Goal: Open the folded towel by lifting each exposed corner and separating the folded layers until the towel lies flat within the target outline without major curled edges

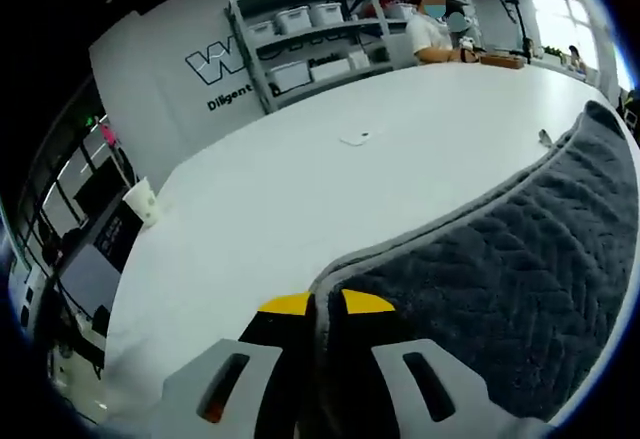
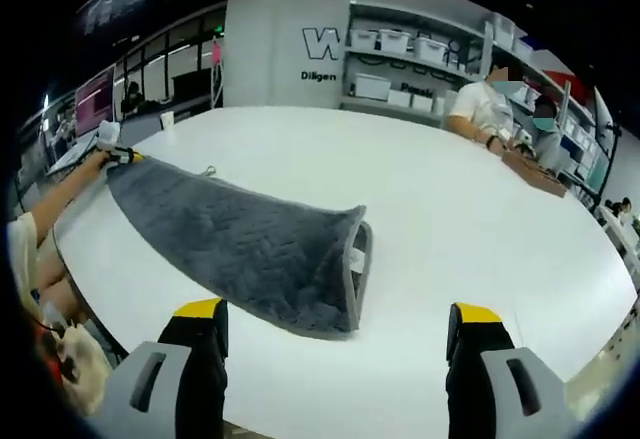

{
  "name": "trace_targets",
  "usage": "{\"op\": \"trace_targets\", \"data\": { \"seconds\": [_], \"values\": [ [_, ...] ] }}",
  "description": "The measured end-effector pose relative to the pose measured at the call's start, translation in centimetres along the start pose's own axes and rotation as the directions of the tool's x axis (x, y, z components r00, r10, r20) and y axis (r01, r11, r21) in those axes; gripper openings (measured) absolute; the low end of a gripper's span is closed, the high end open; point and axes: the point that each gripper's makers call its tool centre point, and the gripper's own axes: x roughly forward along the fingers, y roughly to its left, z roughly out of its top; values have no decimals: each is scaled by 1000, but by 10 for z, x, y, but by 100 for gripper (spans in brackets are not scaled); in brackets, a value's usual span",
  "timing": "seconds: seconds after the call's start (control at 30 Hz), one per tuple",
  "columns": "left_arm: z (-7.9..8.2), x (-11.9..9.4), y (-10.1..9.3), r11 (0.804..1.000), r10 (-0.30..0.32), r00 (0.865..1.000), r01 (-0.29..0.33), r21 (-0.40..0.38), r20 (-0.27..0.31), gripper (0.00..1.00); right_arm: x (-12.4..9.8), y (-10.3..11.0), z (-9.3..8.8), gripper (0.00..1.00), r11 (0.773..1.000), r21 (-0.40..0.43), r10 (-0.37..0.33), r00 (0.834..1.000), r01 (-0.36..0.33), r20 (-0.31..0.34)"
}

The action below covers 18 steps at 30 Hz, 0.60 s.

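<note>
On the grey wall [image 2: 275, 44] I read a large outlined "W" with "Diligen" under it before the shelves [image 2: 405, 59] cut it off; in the left gripper view the same lettering sits at upper left. My left hand-held gripper [image 1: 327, 304] has its yellow-tipped jaws nearly together, pinching the towel's [image 1: 500, 269] grey bound edge at the bottom centre of that view, and the quilted dark grey cloth spreads from there to the right edge of the frame. My right hand-held gripper [image 2: 340, 314] stands wide apart with nothing between its jaws, low in its frame, just short of the towel. In the right gripper view I see the whole towel [image 2: 250, 249] on the white desk [image 2: 450, 229]: its long axis runs from the far left of the frame, where the left hand-held gripper [image 2: 125, 155] holds a corner at the end of my forearm, down to lower centre, where the near end is doubled over with a small white tag showing. The left gripper view gives me a small white object [image 1: 357, 139] on the desk; both views have seated people [image 2: 485, 109] at the desk's far side.
</note>
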Motion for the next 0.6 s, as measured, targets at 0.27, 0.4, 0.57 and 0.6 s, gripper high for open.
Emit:
{"op": "trace_targets", "data": {
  "seconds": [0.27,0.4,0.57,0.6],
  "values": [
    [22,-11,-10,993,-46,995,56,-103,89,47,15,-7,8,90,1000,-12,-5,1000,5,-28],
    [25,-19,-26,982,-118,985,134,-132,122,52,22,-9,10,90,1000,-20,-3,999,2,-48],
    [29,-39,-55,950,-233,957,262,-167,175,86,30,-5,20,91,999,-27,34,999,-35,-41],
    [28,-42,-59,947,-245,954,274,-167,171,92,31,-5,23,91,999,-27,41,998,-42,-37]
  ]
}}
